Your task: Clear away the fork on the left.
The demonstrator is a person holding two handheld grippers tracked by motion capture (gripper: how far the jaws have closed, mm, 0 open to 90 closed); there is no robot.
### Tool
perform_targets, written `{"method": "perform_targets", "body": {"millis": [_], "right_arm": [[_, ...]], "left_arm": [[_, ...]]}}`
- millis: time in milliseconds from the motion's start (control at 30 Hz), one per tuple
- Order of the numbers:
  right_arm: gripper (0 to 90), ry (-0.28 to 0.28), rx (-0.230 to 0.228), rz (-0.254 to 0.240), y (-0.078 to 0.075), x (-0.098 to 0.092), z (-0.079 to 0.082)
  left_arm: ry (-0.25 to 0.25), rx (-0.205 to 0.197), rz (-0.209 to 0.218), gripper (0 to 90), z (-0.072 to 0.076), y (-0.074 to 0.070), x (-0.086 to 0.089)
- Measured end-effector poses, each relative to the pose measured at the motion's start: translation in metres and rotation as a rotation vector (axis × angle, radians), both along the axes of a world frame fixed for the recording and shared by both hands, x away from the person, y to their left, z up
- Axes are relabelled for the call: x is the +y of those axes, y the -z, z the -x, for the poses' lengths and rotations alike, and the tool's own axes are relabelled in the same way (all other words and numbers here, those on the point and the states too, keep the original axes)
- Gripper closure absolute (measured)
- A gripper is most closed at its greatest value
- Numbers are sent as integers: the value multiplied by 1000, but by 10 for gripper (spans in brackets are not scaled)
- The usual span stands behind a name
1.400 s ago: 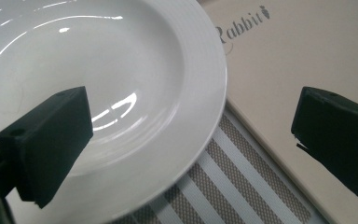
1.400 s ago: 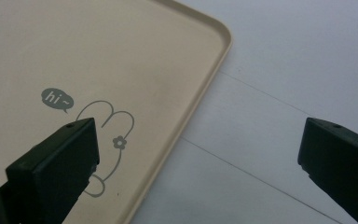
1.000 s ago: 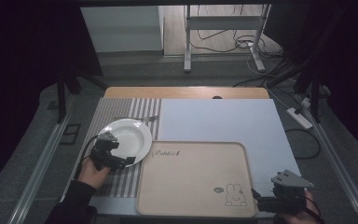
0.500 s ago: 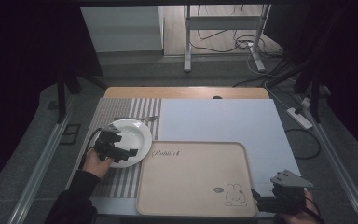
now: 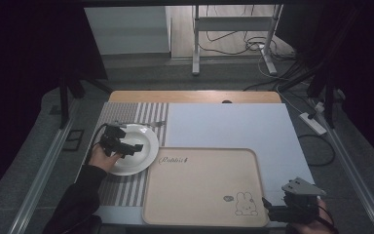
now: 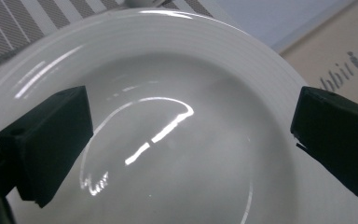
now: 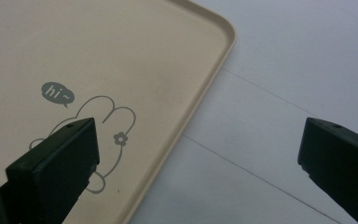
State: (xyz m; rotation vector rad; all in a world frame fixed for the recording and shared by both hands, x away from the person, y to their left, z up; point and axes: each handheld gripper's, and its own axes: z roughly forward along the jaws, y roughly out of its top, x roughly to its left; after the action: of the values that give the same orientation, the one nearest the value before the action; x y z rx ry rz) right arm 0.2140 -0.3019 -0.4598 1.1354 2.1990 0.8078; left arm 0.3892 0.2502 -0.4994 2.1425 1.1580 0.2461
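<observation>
High view: the left gripper (image 5: 126,147) hovers over the white plate (image 5: 143,146), which sits on the striped mat (image 5: 121,187) near the table's left edge, just beside the top left corner of the beige tray (image 5: 199,185). The left gripper view looks down into the glossy bowl of the plate (image 6: 177,140), with the jaws spread wide, one over each side and neither on the rim.

The right gripper (image 5: 292,207) waits at the tray's bottom right corner, jaws wide too, straddling the tray's edge (image 7: 205,93) and holding nothing.

The likely next step is grasping the plate, and that is where trouble lies. The glaze looks slick and the rim is shallow, so jaws closing on the sloped inside would probably slide off rather than bite. A pinch on one edge alone could tip the plate. A piece of cutlery (image 5: 151,124) rests at the plate's far rim, and a nudge could send it sliding. Dragging the plate could also snag it on the tray's raised lip.
</observation>
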Motion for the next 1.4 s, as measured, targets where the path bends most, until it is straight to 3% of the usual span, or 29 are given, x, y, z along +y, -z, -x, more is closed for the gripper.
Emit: {"method": "perform_targets", "body": {"millis": [433,667,833,1033,1133,1167,1267,1400], "right_arm": [[0,-4,7,4,0,0,0],[0,-4,8,6,0,1,0],[0,-5,10,5,0,0,0],[0,-5,10,7,0,1,0],[0,-5,9,6,0,0,0],[0,-5,9,6,0,0,0],[0,-4,10,6,0,0,0],[0,-5,6,7,0,1,0]], "left_arm": [[-20,1,26,0,-35,1,7],[-27,13,-22,6,-53,3,4],[-31,21,-36,70,-66,0,6],[-38,27,-69,287,-86,-6,14],[-56,48,-60,492,-95,-4,22],[-65,51,-65,621,-97,-3,24],[-82,82,-80,864,-104,4,29],[-120,116,-107,889,-114,14,34]]}}
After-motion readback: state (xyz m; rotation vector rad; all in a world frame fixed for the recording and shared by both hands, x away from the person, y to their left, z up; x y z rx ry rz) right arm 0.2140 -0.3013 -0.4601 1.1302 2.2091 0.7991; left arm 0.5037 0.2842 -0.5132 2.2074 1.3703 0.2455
